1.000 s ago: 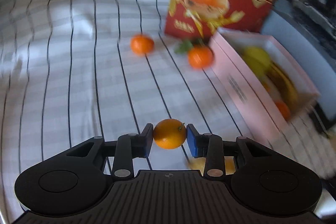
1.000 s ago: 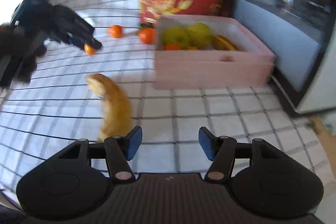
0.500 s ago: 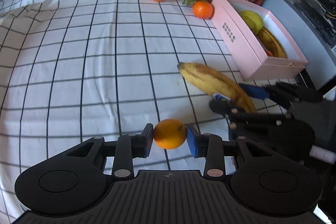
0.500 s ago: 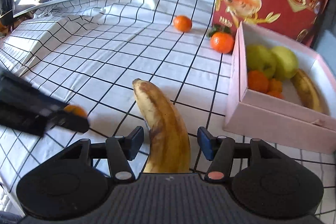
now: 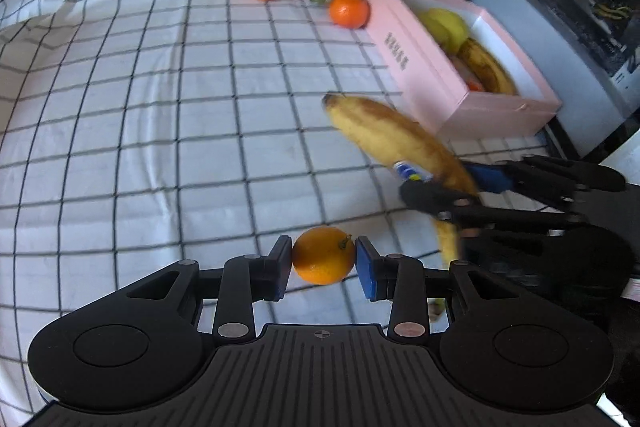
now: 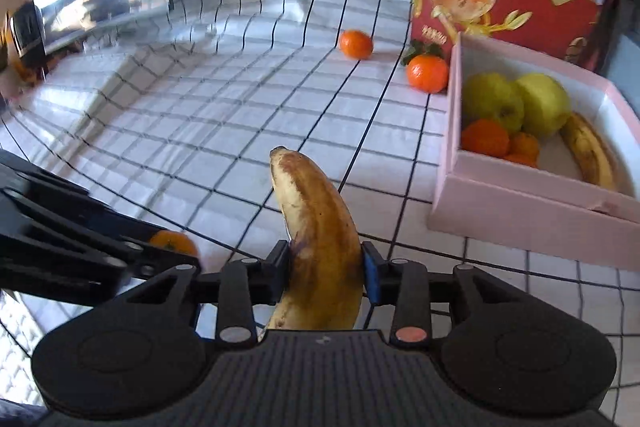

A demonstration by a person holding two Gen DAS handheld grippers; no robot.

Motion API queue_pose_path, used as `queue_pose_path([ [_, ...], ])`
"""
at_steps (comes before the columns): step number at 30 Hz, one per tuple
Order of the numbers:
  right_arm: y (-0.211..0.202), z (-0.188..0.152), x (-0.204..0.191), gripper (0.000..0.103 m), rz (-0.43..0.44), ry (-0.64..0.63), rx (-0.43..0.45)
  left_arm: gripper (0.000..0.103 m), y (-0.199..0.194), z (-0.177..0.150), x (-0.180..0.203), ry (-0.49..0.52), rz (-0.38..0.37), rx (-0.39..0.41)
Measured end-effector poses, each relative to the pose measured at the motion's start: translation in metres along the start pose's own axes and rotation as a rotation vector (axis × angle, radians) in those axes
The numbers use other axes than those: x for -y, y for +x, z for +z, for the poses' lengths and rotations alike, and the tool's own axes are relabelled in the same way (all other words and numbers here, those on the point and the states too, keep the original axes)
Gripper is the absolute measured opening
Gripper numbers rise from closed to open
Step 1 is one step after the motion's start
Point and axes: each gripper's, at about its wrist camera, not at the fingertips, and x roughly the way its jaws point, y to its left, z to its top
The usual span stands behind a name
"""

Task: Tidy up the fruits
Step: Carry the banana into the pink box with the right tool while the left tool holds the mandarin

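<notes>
While clamped, banana [image 6: 320, 239] points forward — lengthwise between jaws.

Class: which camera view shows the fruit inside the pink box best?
The right wrist view: it looks down into the pink box, showing two green apples, oranges and a banana. The left wrist view sees the box side-on, its wall hiding most fruit.

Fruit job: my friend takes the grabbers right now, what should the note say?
Left gripper: shut on a small orange, held above the cloth.
Right gripper: shut on the banana.
Pink box holds two green apples, some oranges and another banana.
Left to do: drop both held fruits in the box, then fetch the plain mandarin and the leafy mandarin beside it.
</notes>
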Motion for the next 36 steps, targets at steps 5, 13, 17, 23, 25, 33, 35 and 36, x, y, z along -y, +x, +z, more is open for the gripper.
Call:
queue_pose_path([
  [5, -0.061, 0.026, 0.024, 0.037, -0.051, 0.066, 0.158, 0.039, -0.012, 0.028, 0.017, 0.041, -0.049, 0.067],
  [13, -0.076, 0.072, 0.089, 0.037, -0.391, 0.154, 0.235, 0.039, -0.013, 0.049, 0.046, 0.106, -0.158, 0.111],
  [17, -0.040, 0.086, 0.128, 0.037, -0.451, 0.219, 0.164, 0.039, -0.002, 0.044, 0.036, 0.091, -0.176, 0.071],
  [23, 0.019, 0.089, 0.152, 0.037, -0.506, 0.185, 0.025, 0.039, 0.000, 0.038, 0.001, 0.016, -0.143, 0.061],
  [25, 0.030, 0.088, 0.153, 0.037, -0.502, 0.156, -0.003, 0.039, 0.001, 0.036, -0.011, -0.012, -0.129, 0.057],
  [33, 0.042, 0.091, 0.140, 0.036, -0.481, 0.097, -0.003, 0.039, 0.003, 0.036, -0.025, -0.040, -0.128, 0.045],
  [35, 0.038, 0.090, 0.138, 0.036, -0.469, 0.122, -0.014, 0.039, 0.004, 0.036, -0.025, -0.043, -0.130, 0.045],
  [36, 0.037, 0.088, 0.139, 0.036, -0.460, 0.138, -0.019, 0.039, 0.005, 0.036, -0.025, -0.046, -0.130, 0.044],
])
